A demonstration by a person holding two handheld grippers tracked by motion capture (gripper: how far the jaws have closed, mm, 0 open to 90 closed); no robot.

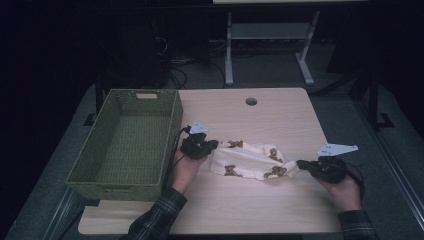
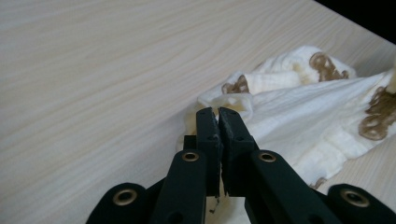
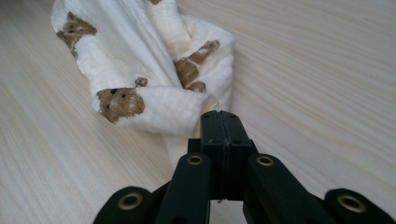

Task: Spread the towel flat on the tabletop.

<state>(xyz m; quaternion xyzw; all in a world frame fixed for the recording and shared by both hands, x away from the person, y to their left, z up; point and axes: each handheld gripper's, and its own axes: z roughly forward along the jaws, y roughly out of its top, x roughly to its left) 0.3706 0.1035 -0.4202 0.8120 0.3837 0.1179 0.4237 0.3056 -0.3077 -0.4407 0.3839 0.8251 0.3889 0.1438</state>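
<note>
A white cloth (image 1: 250,160) printed with brown bears lies crumpled in the middle of the light wooden table (image 1: 260,212). My left gripper (image 1: 215,144) is shut on the cloth's left edge, held by a hand in a plaid sleeve. In the left gripper view the black jaws (image 2: 218,114) meet at the cloth (image 2: 303,116), which bunches away to the right. My right gripper (image 1: 302,164) is shut on the cloth's right end. In the right gripper view the jaws (image 3: 219,115) pinch a fold of the cloth (image 3: 140,70), which stretches off toward the upper left.
A green woven basket (image 1: 120,191), empty, stands on the table's left side, close to the left hand. A round cable hole (image 1: 251,101) is near the table's far edge. Beyond the table are a dark floor and the legs of another desk (image 1: 229,55).
</note>
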